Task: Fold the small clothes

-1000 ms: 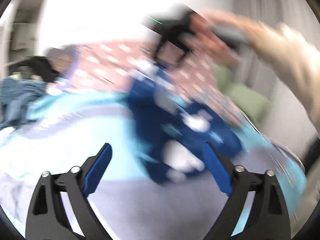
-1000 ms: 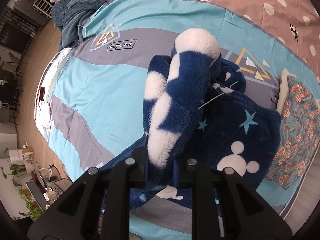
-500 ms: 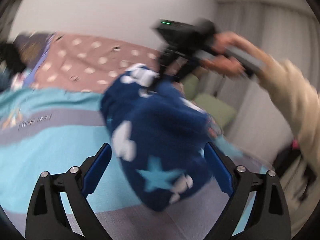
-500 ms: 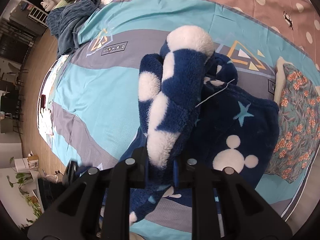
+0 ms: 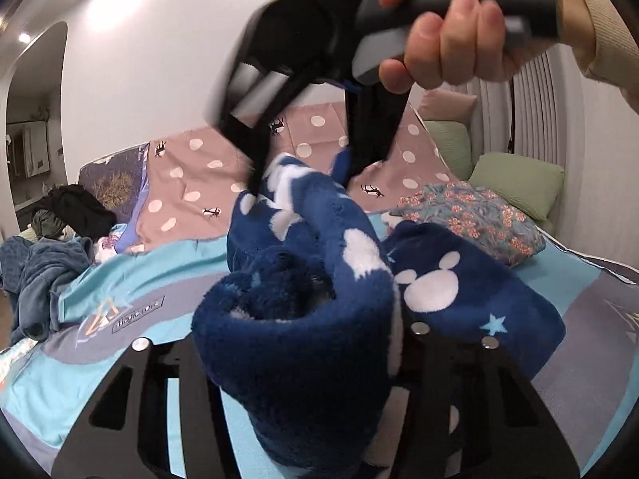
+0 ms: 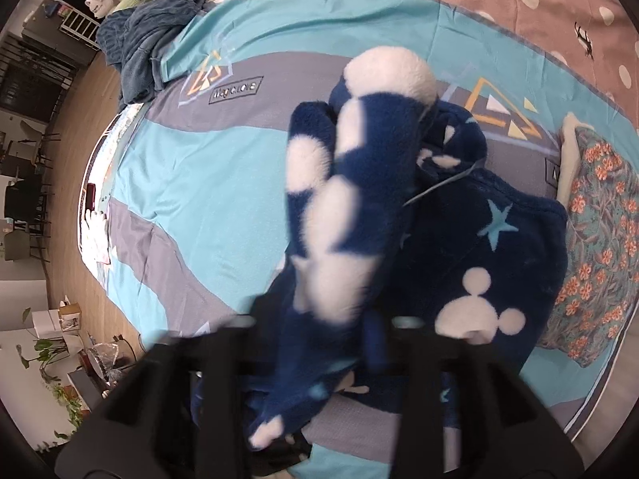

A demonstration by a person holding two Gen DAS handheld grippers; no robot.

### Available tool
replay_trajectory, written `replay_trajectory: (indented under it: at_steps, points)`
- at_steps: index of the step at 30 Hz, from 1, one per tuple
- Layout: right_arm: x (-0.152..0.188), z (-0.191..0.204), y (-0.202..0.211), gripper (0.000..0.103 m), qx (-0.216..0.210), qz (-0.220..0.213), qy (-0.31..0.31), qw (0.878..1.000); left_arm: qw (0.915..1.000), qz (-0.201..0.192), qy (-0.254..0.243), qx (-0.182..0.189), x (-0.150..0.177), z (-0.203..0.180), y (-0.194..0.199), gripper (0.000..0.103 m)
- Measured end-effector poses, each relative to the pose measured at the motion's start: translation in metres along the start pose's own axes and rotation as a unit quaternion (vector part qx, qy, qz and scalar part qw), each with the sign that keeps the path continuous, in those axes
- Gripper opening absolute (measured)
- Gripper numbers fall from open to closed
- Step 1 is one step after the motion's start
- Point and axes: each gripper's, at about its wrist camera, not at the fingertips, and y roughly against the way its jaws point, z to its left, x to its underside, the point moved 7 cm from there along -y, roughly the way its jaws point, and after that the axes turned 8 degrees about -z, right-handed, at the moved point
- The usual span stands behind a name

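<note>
A navy fleece garment (image 5: 319, 319) with white mouse heads and pale blue stars hangs between my two grippers above the bed. My left gripper (image 5: 315, 359) is buried in a thick fold of it; the fleece hides the fingertips, so the jaws appear shut on it. My right gripper (image 6: 331, 319) is shut on another part of the garment (image 6: 351, 199), which droops over the jaws. In the left wrist view the right gripper (image 5: 303, 167) is held high by a hand, pinching the garment's top edge. The rest of the garment lies on the bed (image 6: 499, 263).
The bed has a turquoise and grey sheet (image 6: 191, 199) and a brown polka-dot cover (image 5: 191, 175). A floral garment (image 5: 471, 215) lies to the right. A blue-grey pile (image 5: 40, 275) sits at the left edge. Green pillows (image 5: 519, 187) are at the head.
My left gripper was open and clear of the garment; it has moved in and closed into a fold of the fleece. My right gripper keeps its hold and stays raised.
</note>
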Motion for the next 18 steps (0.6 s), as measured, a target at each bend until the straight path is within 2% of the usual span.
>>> replay_trajectory:
  at_steps: [1, 3, 4, 7, 9, 11, 12, 13, 18]
  points:
    - [0.001, 0.002, -0.001, 0.079, -0.015, 0.007, -0.005, 1.000, 1.0000, -0.004, -0.001, -0.001, 0.000, -0.002, 0.001, 0.046]
    - [0.001, 0.006, -0.003, 0.079, -0.018, 0.007, -0.005, 1.000, 0.9998, -0.010, -0.010, -0.012, 0.000, -0.007, 0.009, 0.045]
    - [0.000, 0.009, -0.007, 0.079, -0.009, 0.008, 0.005, 1.000, 0.9997, -0.013, -0.009, -0.017, 0.000, -0.004, 0.019, 0.044]
    - [0.003, 0.014, -0.025, 0.079, 0.028, 0.028, 0.030, 0.999, 0.9993, -0.022, 0.000, -0.032, 0.001, 0.001, 0.016, 0.044]
    - [0.005, 0.014, -0.039, 0.079, 0.029, 0.040, 0.022, 0.999, 0.9988, -0.030, -0.004, -0.039, 0.002, -0.002, 0.017, 0.044]
    - [0.006, 0.012, -0.052, 0.065, 0.040, 0.044, 0.013, 0.998, 0.9984, -0.034, -0.008, -0.044, 0.004, -0.005, 0.020, 0.044]
    - [0.006, 0.012, -0.054, 0.036, 0.045, 0.038, 0.009, 0.998, 0.9981, -0.036, -0.008, -0.049, 0.003, -0.004, 0.021, 0.043]
    - [0.005, 0.012, -0.054, 0.030, 0.047, 0.031, 0.005, 0.998, 0.9981, -0.037, -0.008, -0.050, 0.002, -0.003, 0.021, 0.043]
    - [0.002, 0.019, -0.030, 0.026, 0.021, 0.006, 0.013, 1.000, 0.9964, -0.067, -0.015, -0.051, -0.022, -0.002, 0.029, 0.043]
